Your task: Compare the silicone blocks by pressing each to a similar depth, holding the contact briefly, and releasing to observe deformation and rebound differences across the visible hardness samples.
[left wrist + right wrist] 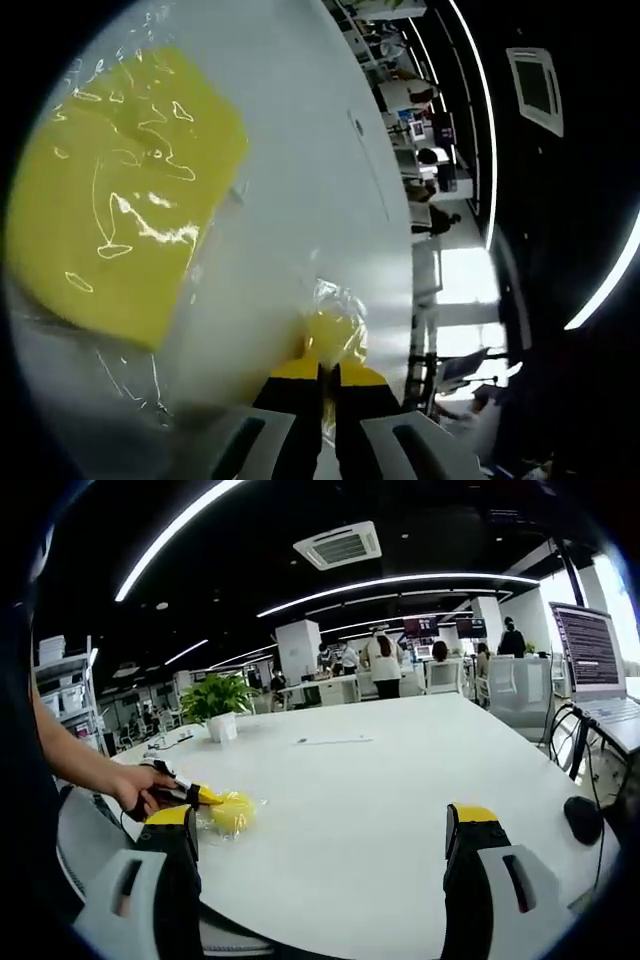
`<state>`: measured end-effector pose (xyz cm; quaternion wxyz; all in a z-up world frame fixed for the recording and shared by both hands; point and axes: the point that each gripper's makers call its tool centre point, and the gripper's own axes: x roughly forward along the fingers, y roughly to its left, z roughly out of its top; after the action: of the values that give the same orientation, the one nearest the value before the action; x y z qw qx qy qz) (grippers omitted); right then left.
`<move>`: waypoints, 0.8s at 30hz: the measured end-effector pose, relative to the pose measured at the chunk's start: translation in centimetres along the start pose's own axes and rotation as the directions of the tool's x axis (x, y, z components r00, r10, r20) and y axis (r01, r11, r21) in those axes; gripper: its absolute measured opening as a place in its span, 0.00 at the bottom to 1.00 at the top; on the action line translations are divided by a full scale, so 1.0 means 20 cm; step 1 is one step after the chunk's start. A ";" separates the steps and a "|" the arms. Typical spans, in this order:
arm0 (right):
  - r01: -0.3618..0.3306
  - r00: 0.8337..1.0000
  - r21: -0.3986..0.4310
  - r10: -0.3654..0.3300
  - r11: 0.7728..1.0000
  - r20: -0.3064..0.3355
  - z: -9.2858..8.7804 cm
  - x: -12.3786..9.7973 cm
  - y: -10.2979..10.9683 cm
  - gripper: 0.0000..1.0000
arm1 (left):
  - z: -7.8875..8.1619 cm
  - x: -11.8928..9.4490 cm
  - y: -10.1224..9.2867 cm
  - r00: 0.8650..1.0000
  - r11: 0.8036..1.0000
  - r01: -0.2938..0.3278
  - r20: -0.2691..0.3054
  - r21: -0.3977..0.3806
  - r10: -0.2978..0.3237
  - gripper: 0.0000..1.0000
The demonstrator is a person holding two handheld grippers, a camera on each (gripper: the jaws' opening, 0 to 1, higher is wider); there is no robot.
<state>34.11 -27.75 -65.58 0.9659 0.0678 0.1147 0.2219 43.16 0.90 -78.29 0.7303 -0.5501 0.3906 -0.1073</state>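
A small yellow silicone block (335, 332) in clear wrap lies on the white table (300, 150), right at the tips of my left gripper (322, 366). That gripper's jaws are shut together and their yellow tips touch the block's near side. A larger yellow block (125, 195), also in glossy wrap, lies to the left of it. In the right gripper view a hand holds the left gripper (205, 796) against the small yellow block (232, 813). My right gripper (322, 825) hovers over the table's near edge, open wide with nothing between its jaws.
A potted plant (218, 702) stands at the table's far left. A laptop (592, 650), a black mouse (583, 820) and cables sit off the right side. Several people and desks fill the office behind. Bare tabletop (380, 770) lies between.
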 end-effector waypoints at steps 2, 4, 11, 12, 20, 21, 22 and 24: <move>-0.001 1.000 0.003 0.001 1.000 -0.002 0.00 0.00 0.00 0.97 | 0.00 0.00 0.01 1.000 1.000 -0.013 0.001 0.017 0.013 0.00; 0.000 1.000 0.004 0.000 1.000 0.001 0.00 -0.01 0.00 0.97 | 0.00 0.00 0.02 1.000 0.999 -0.015 0.000 0.029 0.015 0.00; 0.000 1.000 0.005 0.000 1.000 -0.001 0.00 -0.01 0.01 0.97 | 0.00 0.00 0.03 1.000 0.998 -0.024 -0.008 0.054 0.025 0.00; 0.000 1.000 0.005 0.000 1.000 -0.004 -0.01 -0.01 0.01 0.97 | 0.00 0.00 0.03 1.000 0.998 -0.025 -0.009 0.056 0.025 0.00; -0.005 1.000 0.008 0.005 1.000 -0.008 -0.01 -0.01 0.02 0.97 | -0.01 -0.01 0.04 0.999 0.994 -0.036 -0.004 0.102 0.037 0.00; -0.005 1.000 0.009 0.005 1.000 -0.009 -0.01 -0.01 0.02 0.97 | -0.01 -0.01 0.04 0.999 0.994 -0.037 -0.004 0.103 0.037 0.00; -0.005 1.000 0.011 0.005 1.000 -0.009 -0.01 -0.01 0.02 0.97 | -0.01 -0.01 0.04 0.999 0.994 -0.038 -0.004 0.106 0.039 0.00; -0.006 1.000 0.014 0.006 1.000 -0.009 -0.01 -0.01 0.03 0.97 | -0.01 -0.01 0.04 0.999 0.993 -0.042 -0.005 0.111 0.043 0.00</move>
<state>33.63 -27.31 -65.70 0.9642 0.0740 0.1203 0.2244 42.75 1.13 -78.86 0.7603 -0.5000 0.3984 -0.1152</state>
